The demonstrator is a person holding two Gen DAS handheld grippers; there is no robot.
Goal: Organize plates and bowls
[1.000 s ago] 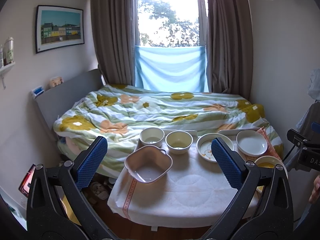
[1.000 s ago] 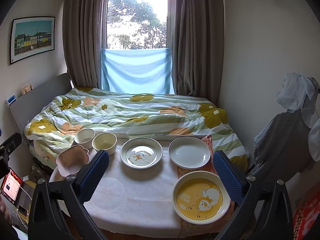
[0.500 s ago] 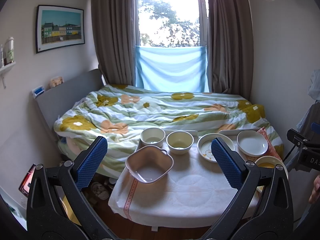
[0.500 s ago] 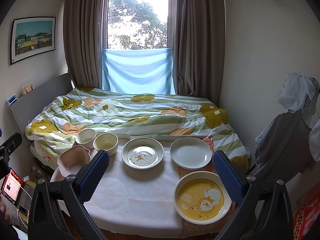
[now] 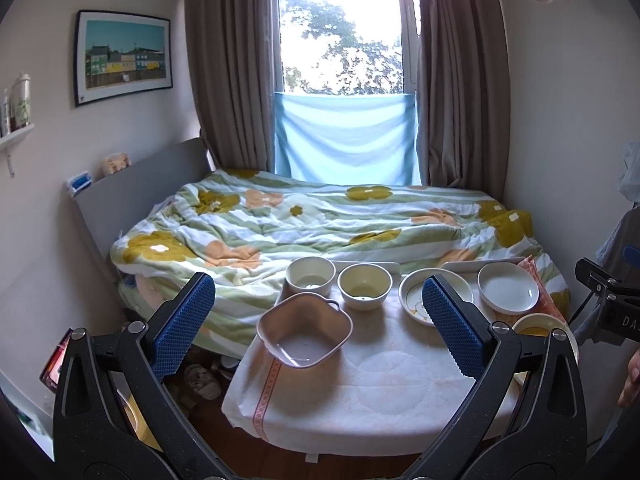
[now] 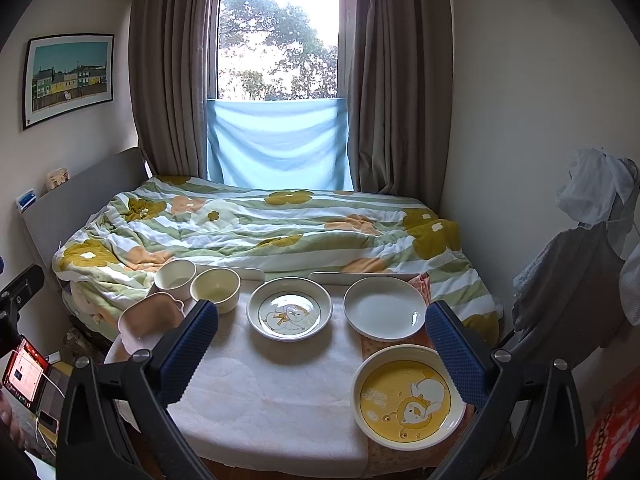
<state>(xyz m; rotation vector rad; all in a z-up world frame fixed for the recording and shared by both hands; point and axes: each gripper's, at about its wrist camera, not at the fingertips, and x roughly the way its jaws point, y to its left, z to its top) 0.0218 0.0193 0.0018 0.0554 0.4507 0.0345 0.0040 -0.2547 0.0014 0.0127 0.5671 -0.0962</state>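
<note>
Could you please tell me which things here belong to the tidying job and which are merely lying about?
Job: pink square bowl, white round bowl, cream round bowl, duck-patterned plate, plain white plate, yellow duck plate.
Lying about: floral duvet, framed picture.

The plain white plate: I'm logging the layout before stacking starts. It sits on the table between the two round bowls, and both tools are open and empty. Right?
Not quite. The right wrist view shows the plain white plate right of the duck plate, far from the two round bowls. Both tools are open and empty.
</note>
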